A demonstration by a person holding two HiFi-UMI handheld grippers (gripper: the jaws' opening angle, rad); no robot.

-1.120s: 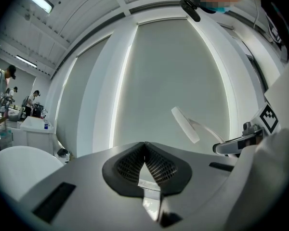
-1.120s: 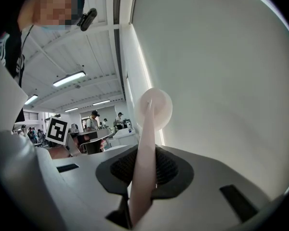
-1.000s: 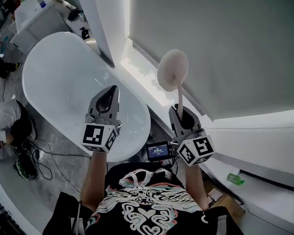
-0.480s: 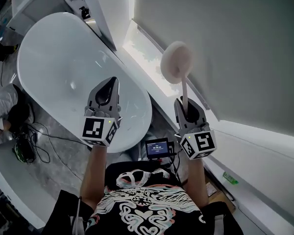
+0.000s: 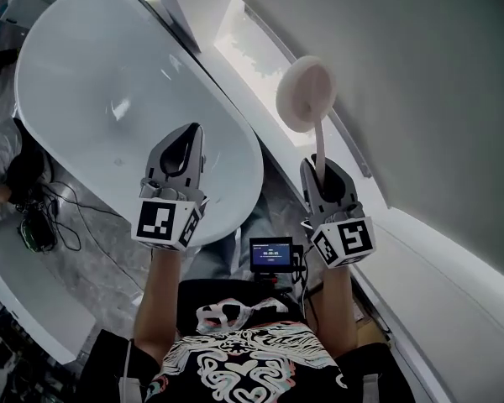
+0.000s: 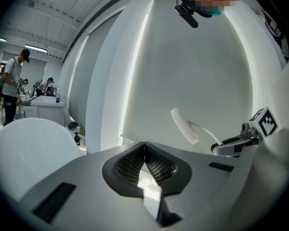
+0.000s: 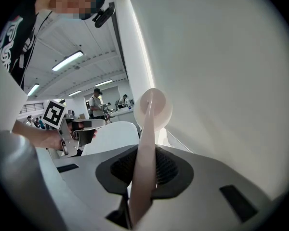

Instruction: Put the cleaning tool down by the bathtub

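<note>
The cleaning tool has a round pale head (image 5: pixel 305 93) on a long pale handle (image 5: pixel 319 145). My right gripper (image 5: pixel 317 168) is shut on the handle, and the head points up and away towards the window blind. In the right gripper view the handle (image 7: pixel 145 167) runs between the jaws up to the head (image 7: pixel 154 107). The white oval bathtub (image 5: pixel 109 82) lies at the left. My left gripper (image 5: pixel 191 134) hovers over its near end, shut with nothing in it (image 6: pixel 144 146). The left gripper view also shows the tool head (image 6: pixel 184 125) and the bathtub's rim (image 6: pixel 24 143).
A grey window blind (image 5: pixel 420 74) and a bright sill (image 5: pixel 260 65) run along the right of the tub. A small screen (image 5: pixel 270 253) hangs at the person's chest. Cables (image 5: pixel 42 221) lie on the floor at the left. People stand at a far counter (image 6: pixel 43 100).
Both grippers have sunk lower beside the tub, which now fills more of the head view. The right gripper keeps its hold on the tool.
</note>
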